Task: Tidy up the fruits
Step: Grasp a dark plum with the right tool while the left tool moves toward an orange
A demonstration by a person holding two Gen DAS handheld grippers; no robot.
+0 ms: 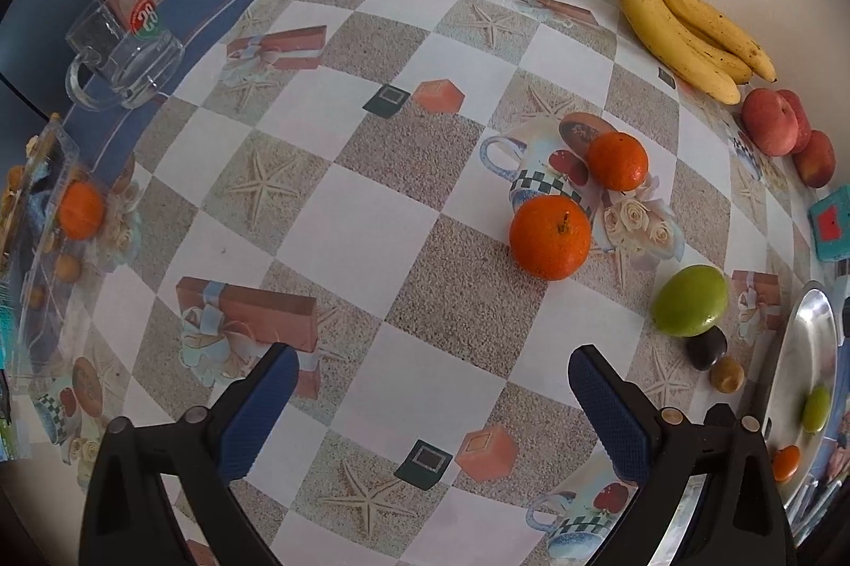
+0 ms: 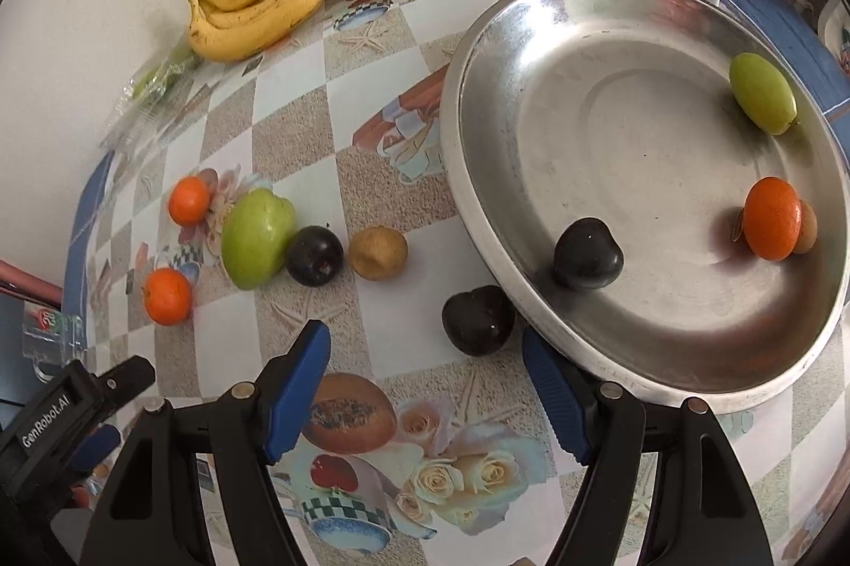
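My right tool (image 2: 425, 385) hangs released over the counter (image 2: 297, 109), a dark plum (image 2: 478, 320) just beyond its fingertips, beside the steel tray (image 2: 611, 130) (1 plum, 1 tangerine, 1 green fruit inside). My left tool (image 1: 430, 401) is released too, 2 tangerines (image 1: 550, 237) ahead.

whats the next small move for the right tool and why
Probably ease the right tool forward and down around the dark plum on the cloth. Its jaws are open and empty, the plum lies just ahead between them beside the tray, and one plum already sits in the tray.
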